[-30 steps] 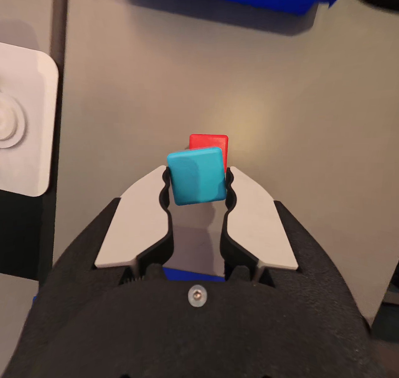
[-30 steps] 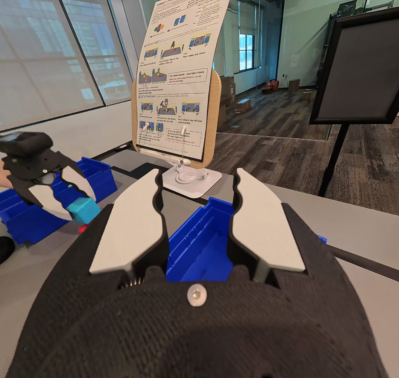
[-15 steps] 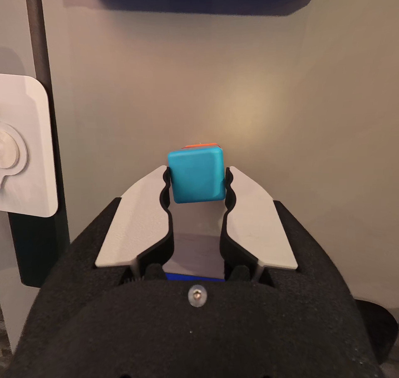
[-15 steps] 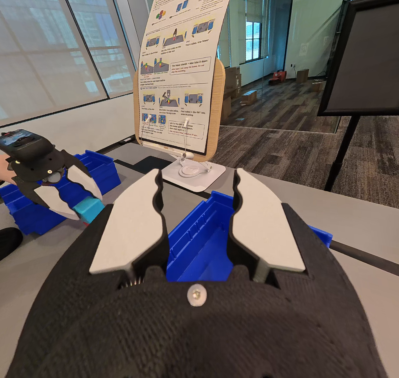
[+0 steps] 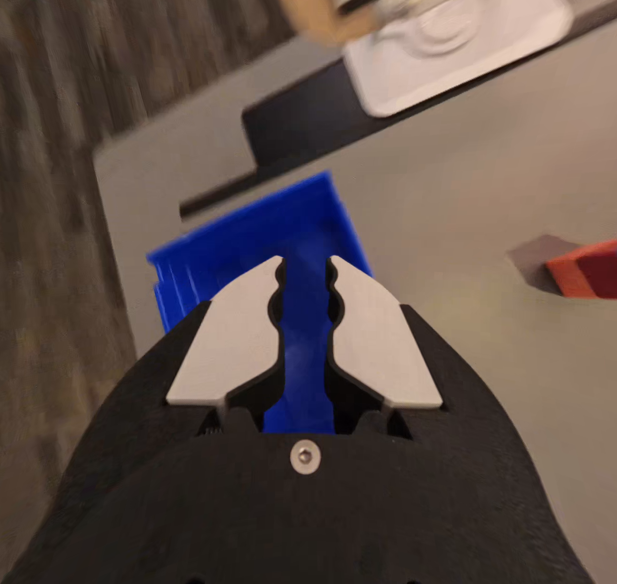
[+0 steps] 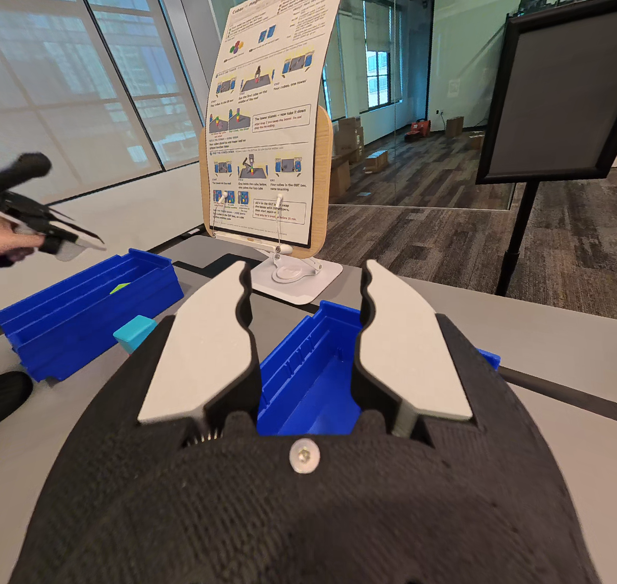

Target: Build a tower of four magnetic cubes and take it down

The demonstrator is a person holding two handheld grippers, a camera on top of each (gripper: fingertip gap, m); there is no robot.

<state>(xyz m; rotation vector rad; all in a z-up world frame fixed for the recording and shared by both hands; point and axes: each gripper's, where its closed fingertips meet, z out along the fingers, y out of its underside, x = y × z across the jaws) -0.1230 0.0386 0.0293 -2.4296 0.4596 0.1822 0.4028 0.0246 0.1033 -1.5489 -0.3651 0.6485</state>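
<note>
Showing two blue bins point(image 6: 86, 317) — two grippers point(image 6: 305, 301), both empty.

An office: tall windows point(image 6: 83, 77), glass partition point(image 6: 377, 84), carpeted floor point(image 6: 434, 227) (cardboard boxes point(image 6: 350, 140) stacked beyond).

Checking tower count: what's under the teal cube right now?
In the right wrist view the teal cube stands raised off the table, with a red sliver just below it. The right gripper body covers the rest, so the base and cube count are hidden.
</note>
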